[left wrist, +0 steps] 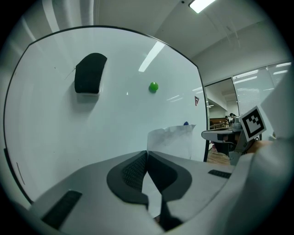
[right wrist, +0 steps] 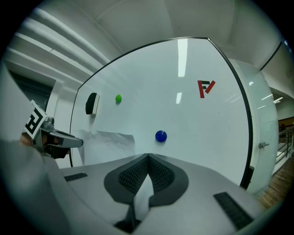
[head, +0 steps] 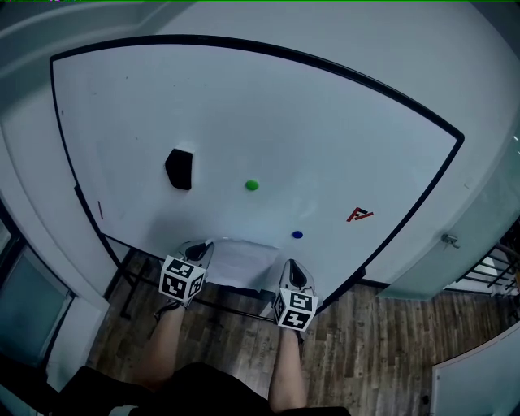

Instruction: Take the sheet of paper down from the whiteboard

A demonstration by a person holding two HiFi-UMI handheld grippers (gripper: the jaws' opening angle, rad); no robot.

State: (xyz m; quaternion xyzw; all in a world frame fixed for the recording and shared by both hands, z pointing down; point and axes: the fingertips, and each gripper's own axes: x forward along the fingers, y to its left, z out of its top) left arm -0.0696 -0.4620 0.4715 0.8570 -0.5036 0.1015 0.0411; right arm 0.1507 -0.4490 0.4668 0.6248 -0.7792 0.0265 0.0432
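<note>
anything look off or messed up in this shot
The sheet of paper is wrinkled and bowed along its top edge, pinched at either side by the left gripper and right gripper low on the whiteboard. The green magnet and blue magnet pin nothing.

Whiteboard (head: 325, 122): eraser (head: 179, 168), green magnet (head: 252, 185), blue magnet (head: 297, 235)

Wood-plank floor (head: 390, 325), pale wall (head: 406, 49), ceiling light (left wrist: 202, 4), perhaps a glass door (head: 479, 236).

Office, wall whiteboard (head: 325, 138), glass partitions (left wrist: 259, 85), wood floor (head: 382, 341)
</note>
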